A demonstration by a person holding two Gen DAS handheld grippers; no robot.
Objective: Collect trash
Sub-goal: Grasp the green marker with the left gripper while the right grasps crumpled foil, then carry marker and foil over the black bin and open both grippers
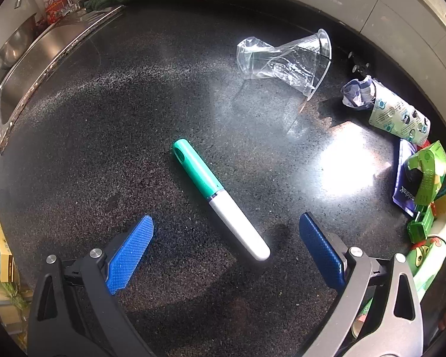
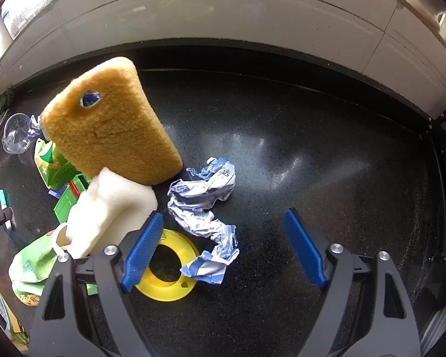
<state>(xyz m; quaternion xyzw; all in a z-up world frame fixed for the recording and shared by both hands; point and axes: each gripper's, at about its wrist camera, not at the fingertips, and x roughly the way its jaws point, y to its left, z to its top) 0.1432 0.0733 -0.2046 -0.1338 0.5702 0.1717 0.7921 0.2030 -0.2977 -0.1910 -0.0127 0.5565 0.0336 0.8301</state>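
One green-capped marker [image 1: 220,197] lies on the dark speckled counter [image 1: 104,148] between the wide-spread, empty fingers of the left gripper [image 1: 226,245]. Beyond it lie one crushed clear plastic cup [image 1: 288,59] and one crumpled wrapper [image 1: 398,113]. The right gripper [image 2: 223,251] gapes wide, holding nothing, over one crumpled paper [image 2: 205,208], one yellow ring [image 2: 166,270] and one sponge [image 2: 110,125].
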